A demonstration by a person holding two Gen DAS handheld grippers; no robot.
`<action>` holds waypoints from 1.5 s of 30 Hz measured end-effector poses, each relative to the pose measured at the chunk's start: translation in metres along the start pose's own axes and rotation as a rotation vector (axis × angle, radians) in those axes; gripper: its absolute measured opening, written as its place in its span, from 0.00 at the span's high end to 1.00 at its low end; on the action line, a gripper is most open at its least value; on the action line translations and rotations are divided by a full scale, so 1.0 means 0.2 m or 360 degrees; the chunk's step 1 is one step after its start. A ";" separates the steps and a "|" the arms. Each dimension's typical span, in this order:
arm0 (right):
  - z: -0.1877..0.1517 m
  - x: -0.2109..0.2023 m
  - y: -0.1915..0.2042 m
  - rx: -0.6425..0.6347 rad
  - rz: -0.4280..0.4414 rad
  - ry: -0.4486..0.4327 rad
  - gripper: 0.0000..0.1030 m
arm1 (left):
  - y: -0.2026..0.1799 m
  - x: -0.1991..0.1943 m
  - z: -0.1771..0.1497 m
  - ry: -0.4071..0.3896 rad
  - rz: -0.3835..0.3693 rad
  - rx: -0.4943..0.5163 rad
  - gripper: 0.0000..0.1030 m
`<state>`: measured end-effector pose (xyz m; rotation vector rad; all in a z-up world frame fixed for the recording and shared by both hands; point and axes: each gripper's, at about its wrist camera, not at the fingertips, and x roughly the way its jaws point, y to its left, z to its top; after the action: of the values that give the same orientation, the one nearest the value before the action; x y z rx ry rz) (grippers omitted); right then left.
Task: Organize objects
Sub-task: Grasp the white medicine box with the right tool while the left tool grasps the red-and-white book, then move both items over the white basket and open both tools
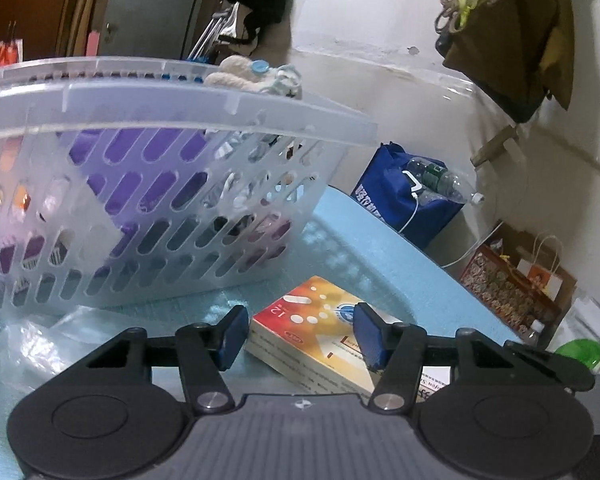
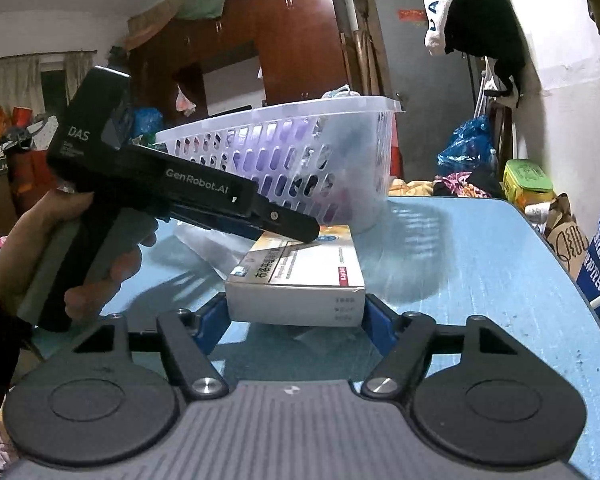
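two grippers meet on one box (image 2: pixel 296 276), which lies flat on the blue table (image 2: pixel 480 264) just in front of the basket (image 2: pixel 284 152). from the right gripper (image 2: pixel 296 320) the box sits dead ahead, its near end between the blue pads (image 2: pixel 212 324), and its long axis runs away from that gripper toward the basket. the jaws stand part open with a pad at each side of that end; they look to be touching the side faces, but whether they press i cannot tell.

the left gripper (image 1: pixel 300 336) comes in from the right gripper's left, held in a hand (image 2: pixel 60 256), angled down onto the far end of the box (image 1: pixel 320 328). its jaws are apart too, straddling that end's top, one finger resting on or just over it.

both are equally near; the right one looks better lined up for a lift into the basket, judging by the axis.
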<state>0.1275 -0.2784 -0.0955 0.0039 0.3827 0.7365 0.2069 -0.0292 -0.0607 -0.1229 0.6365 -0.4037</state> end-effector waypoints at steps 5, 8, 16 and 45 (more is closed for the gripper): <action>0.00 0.00 0.00 -0.0018 0.0005 -0.0008 0.29 | -0.01 -0.04 0.00 -0.0050 0.0049 0.0025 0.49; -0.01 0.00 0.00 -0.0018 0.0011 -0.0023 0.30 | 0.00 -0.06 -0.01 -0.0082 0.0050 0.0008 0.53; 0.03 -0.05 0.04 -0.0049 0.0024 -0.0072 0.30 | -0.01 -0.16 0.00 -0.0207 0.0017 0.0012 0.56; 0.86 0.42 0.13 -0.0350 0.0176 -0.0145 0.30 | 0.32 -0.44 0.64 -0.0549 0.0351 -0.0059 0.57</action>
<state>0.2250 -0.1818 0.0397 -0.1490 0.2146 0.8817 0.2418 0.0639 0.0754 -0.1521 0.3127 -0.1513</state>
